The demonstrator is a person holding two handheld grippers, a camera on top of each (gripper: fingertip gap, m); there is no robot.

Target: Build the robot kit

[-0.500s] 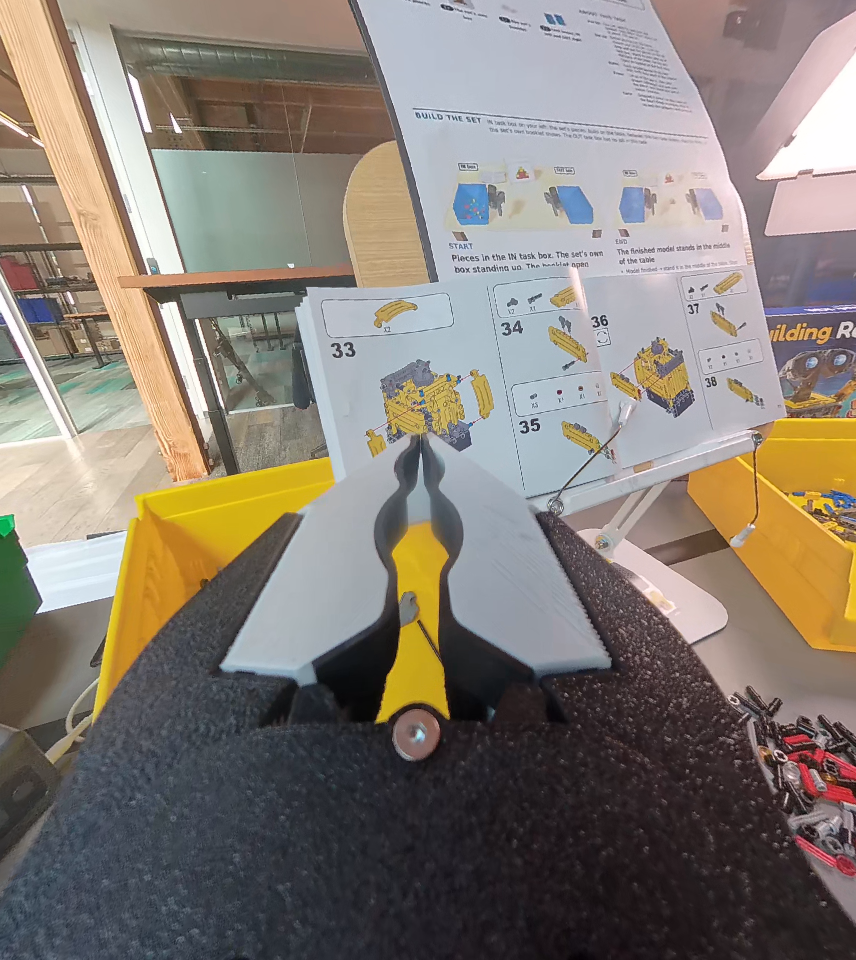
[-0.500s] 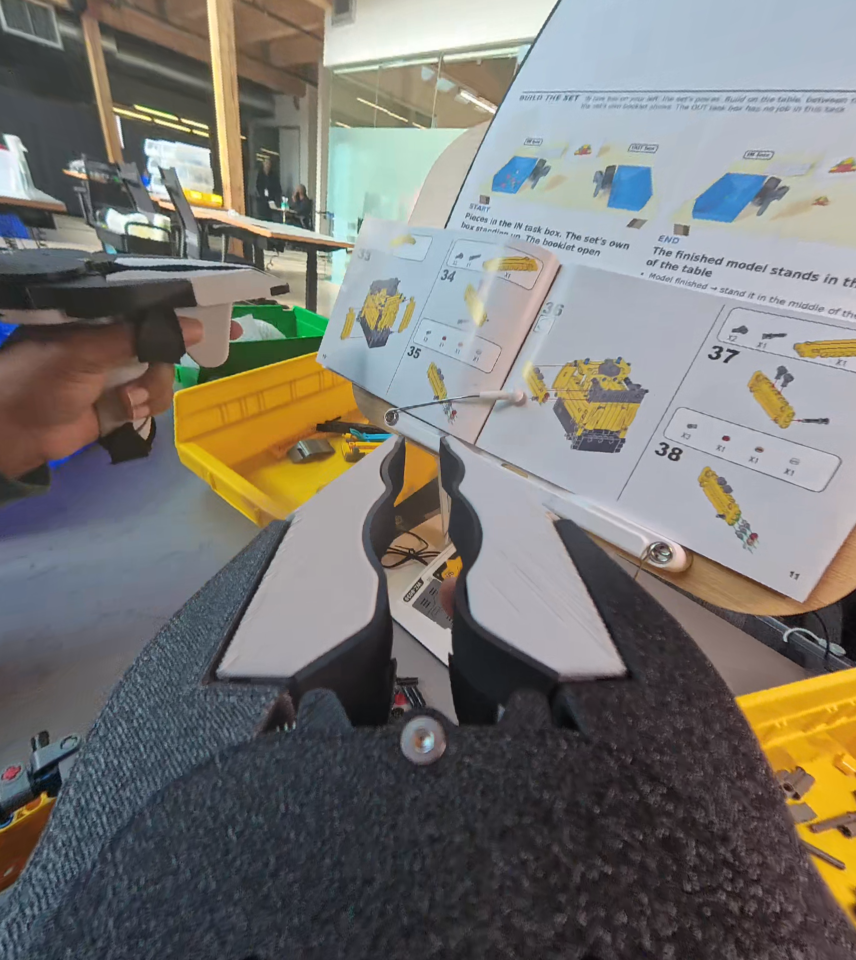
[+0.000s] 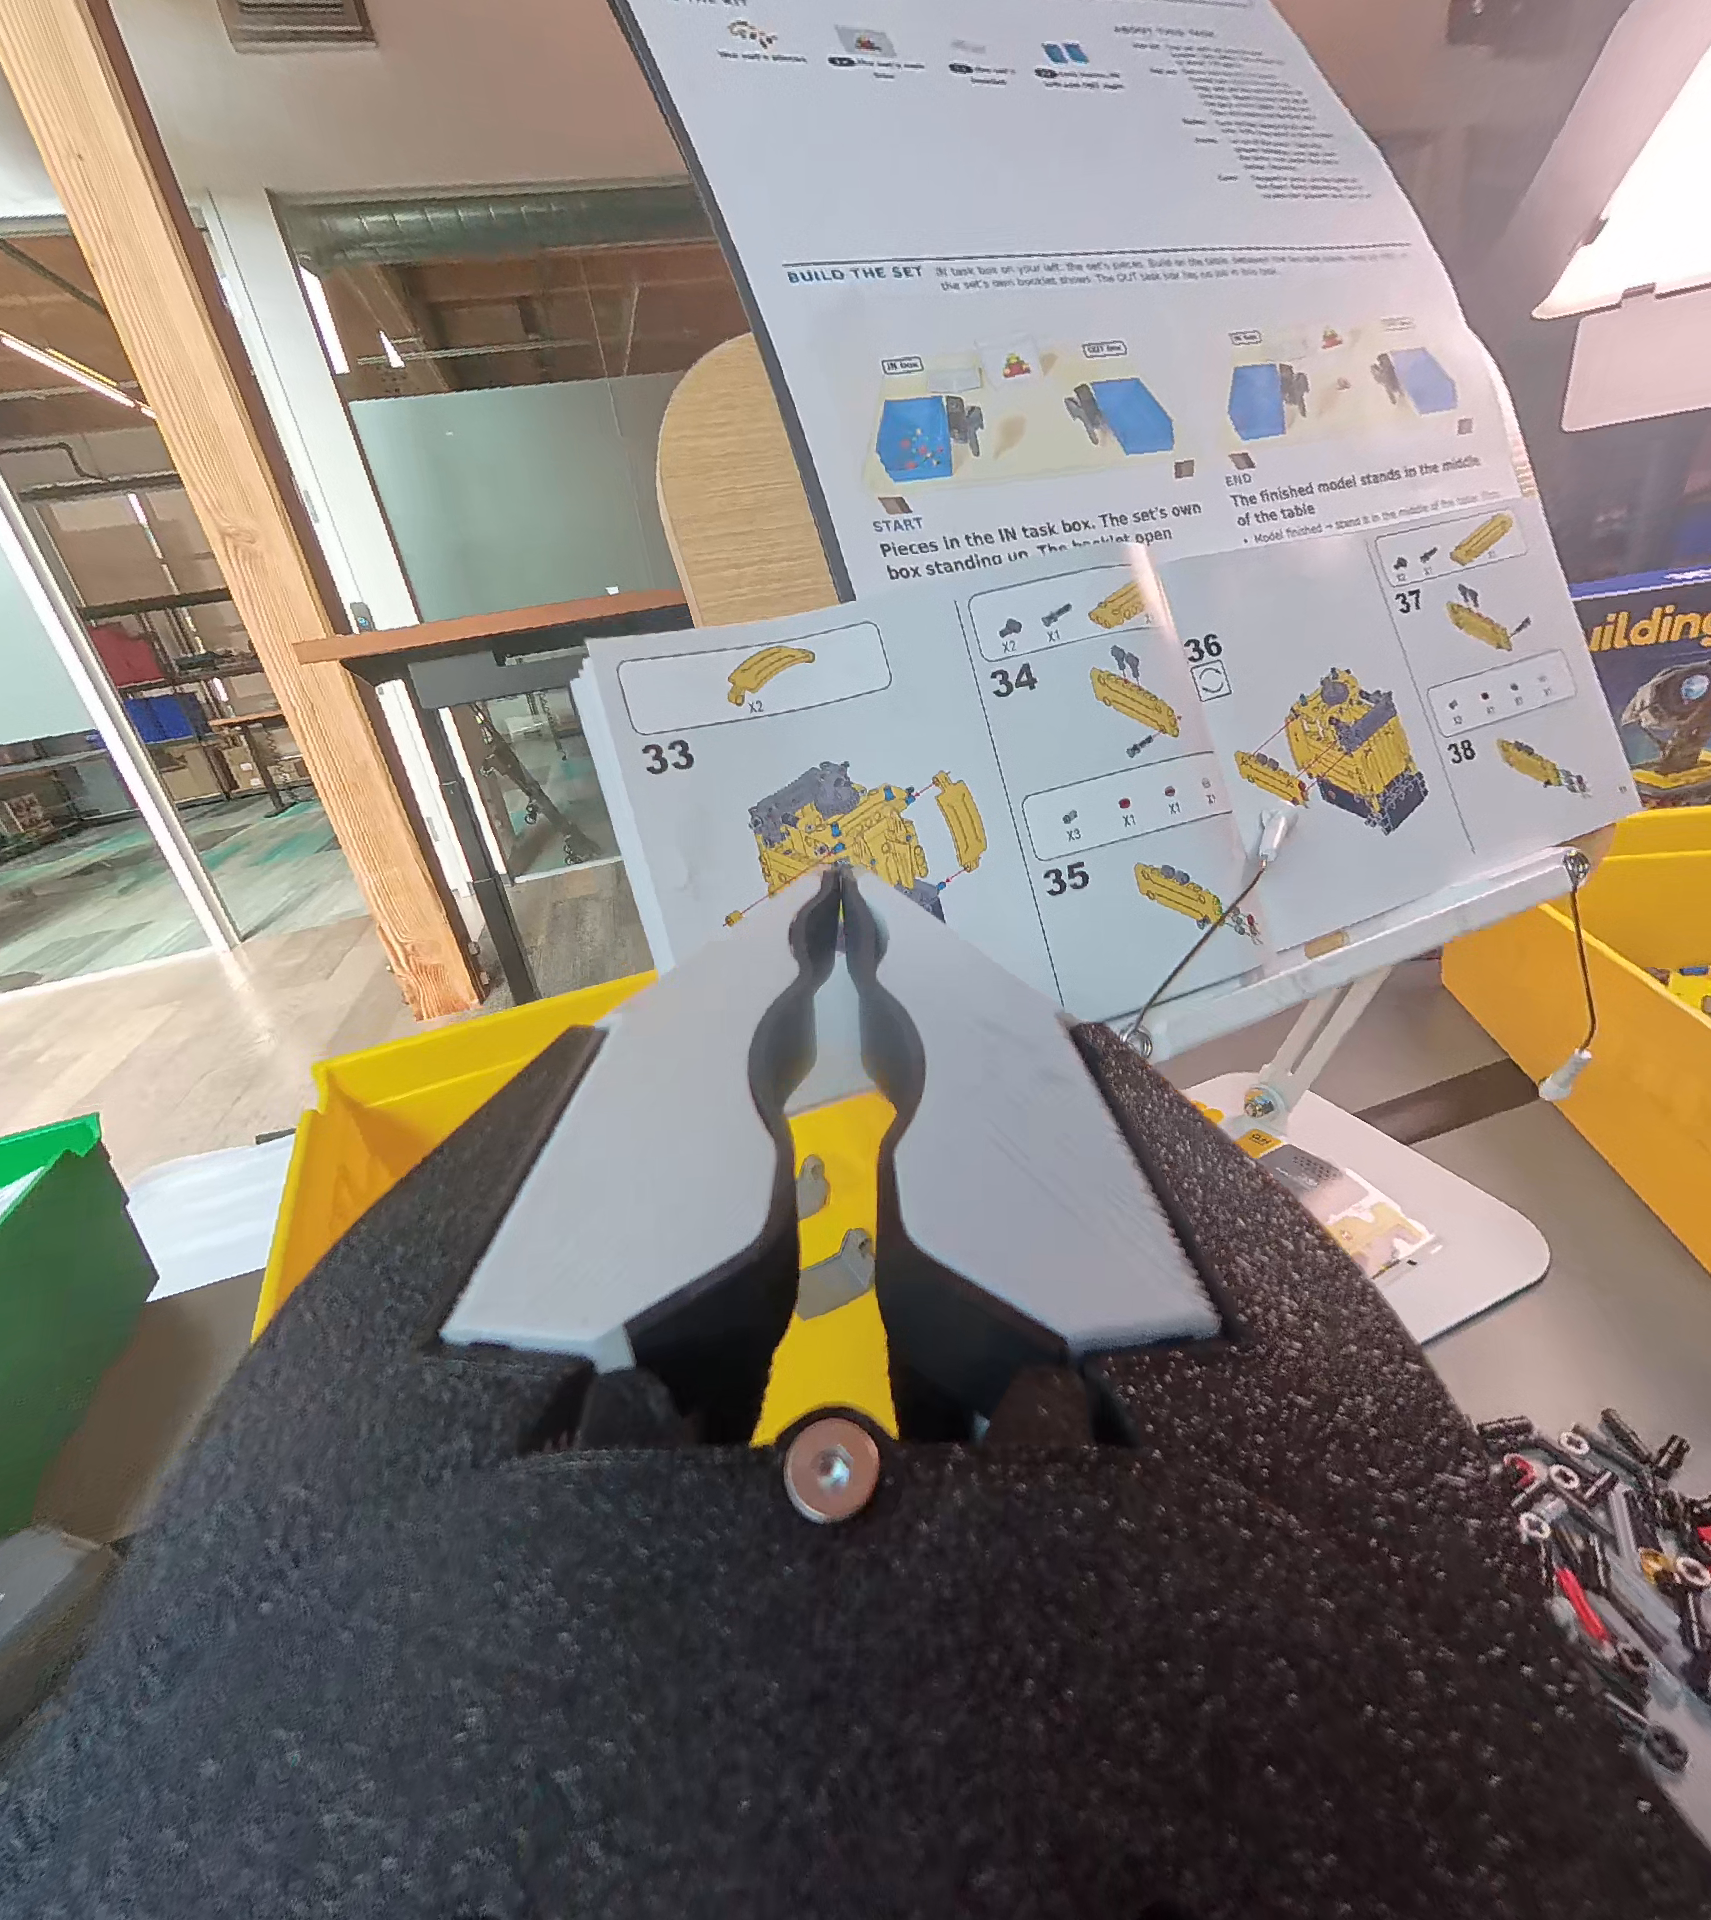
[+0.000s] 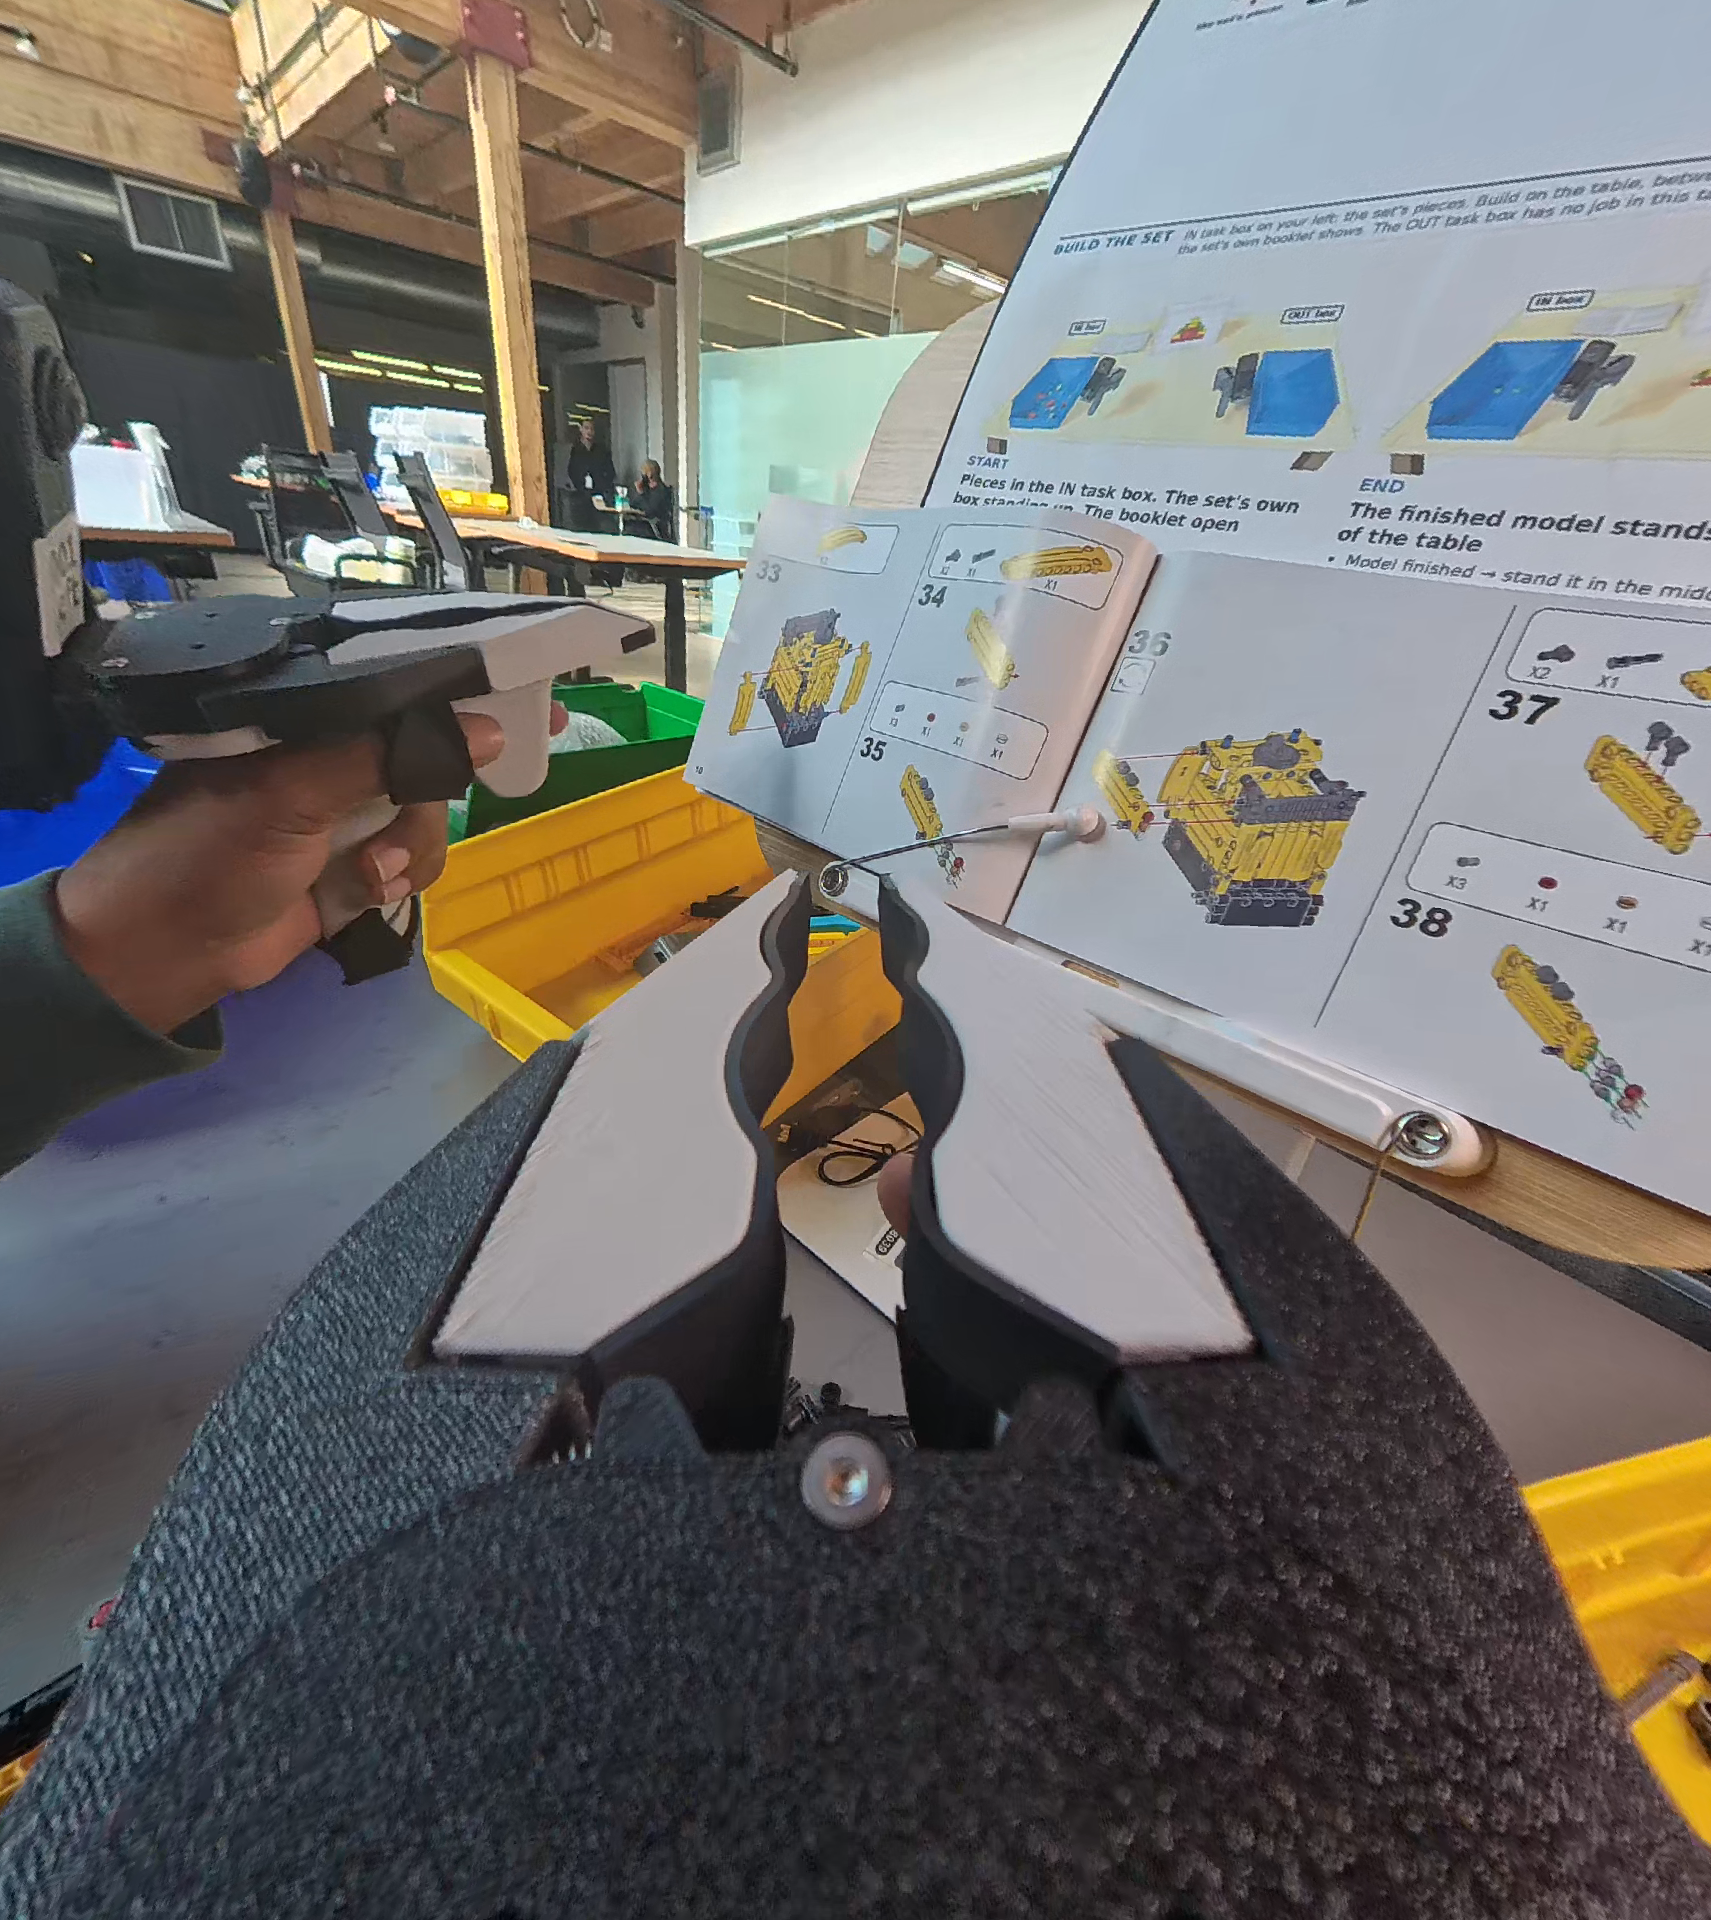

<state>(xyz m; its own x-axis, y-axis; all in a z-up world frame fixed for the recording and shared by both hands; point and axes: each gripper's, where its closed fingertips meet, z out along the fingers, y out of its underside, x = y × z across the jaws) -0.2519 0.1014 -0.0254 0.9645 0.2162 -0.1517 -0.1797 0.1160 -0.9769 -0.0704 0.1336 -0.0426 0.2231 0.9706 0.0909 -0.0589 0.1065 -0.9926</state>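
In the left wrist view, a green bin [image 3: 9, 1340] sits at the lower left edge of the frame. Just right of it a yellow bin [image 3: 383, 1122] stands on the grey table [image 3: 1599, 1382], mostly hidden behind the left gripper [image 3: 838, 883]. That gripper fills the middle of the frame, its tips pressed together with nothing between them. It hangs above the yellow bin, where two small grey pieces [image 3: 835, 1262] show through the gap lower down between the fingers. Its tips point toward an open instruction booklet [image 3: 1090, 779] propped on a white stand [image 3: 1350, 1226] at the centre of the frame. A large printed sheet [image 3: 1090, 312] rises behind the booklet. At the right edge lies a second yellow bin [image 3: 1661, 1122] with small mixed pieces inside, and a toy box [image 3: 1703, 696] stands behind it. A heap of black, red and grey pins [image 3: 1682, 1579] lies on the table at the lower right.

In the right wrist view, a hand [image 4: 238, 883] at the left of the frame grips the other gripper's handle above the table. The right gripper [image 4: 843, 883] in the middle stands narrowly parted and holds nothing; its tips are close under the lower edge of the booklet [image 4: 1246, 790], though contact cannot be told. A yellow bin [image 4: 1661, 1558] at the lower right holds a few dark grey pieces.
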